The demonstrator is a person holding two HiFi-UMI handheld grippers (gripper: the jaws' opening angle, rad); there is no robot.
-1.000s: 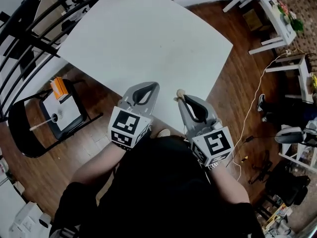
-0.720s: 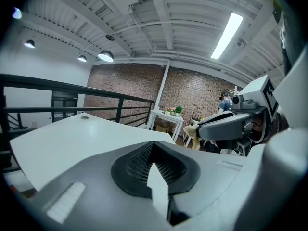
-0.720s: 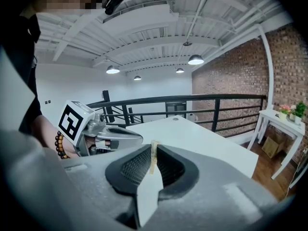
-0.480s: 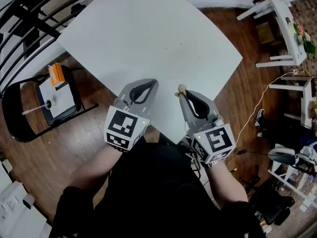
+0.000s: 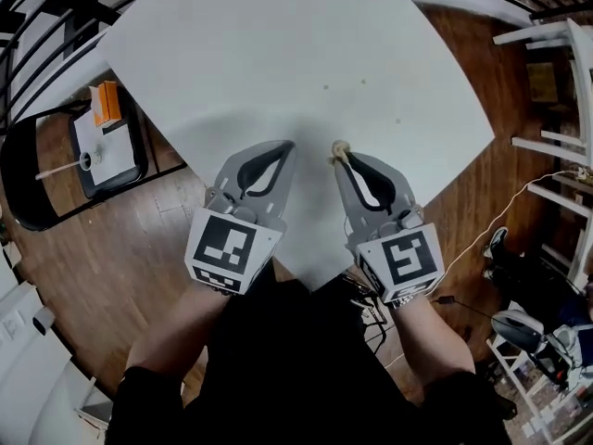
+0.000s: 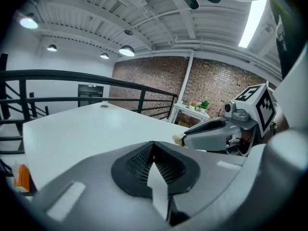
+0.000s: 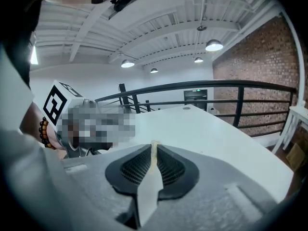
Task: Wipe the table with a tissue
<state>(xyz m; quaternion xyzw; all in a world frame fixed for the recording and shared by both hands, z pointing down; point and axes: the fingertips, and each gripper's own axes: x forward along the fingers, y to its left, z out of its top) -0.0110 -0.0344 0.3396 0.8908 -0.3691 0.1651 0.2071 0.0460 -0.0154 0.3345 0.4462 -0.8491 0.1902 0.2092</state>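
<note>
Now right gripper [image 5: 343, 158] jaws pinch a tissue [image 5: 339, 147] (tiny beige wad) near the bench [image 5: 278, 54] 6 o'clock edge; left gripper [image 5: 281, 148] jaws together, empty.

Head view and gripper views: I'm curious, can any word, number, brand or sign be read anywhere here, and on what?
No text can be read.
Left gripper and right gripper: cubes bear black-and-white square patterns, no words.
Orange box: print too small.
Green sign over the far door: too small.
Tissue in the right gripper: no print seen.
</note>
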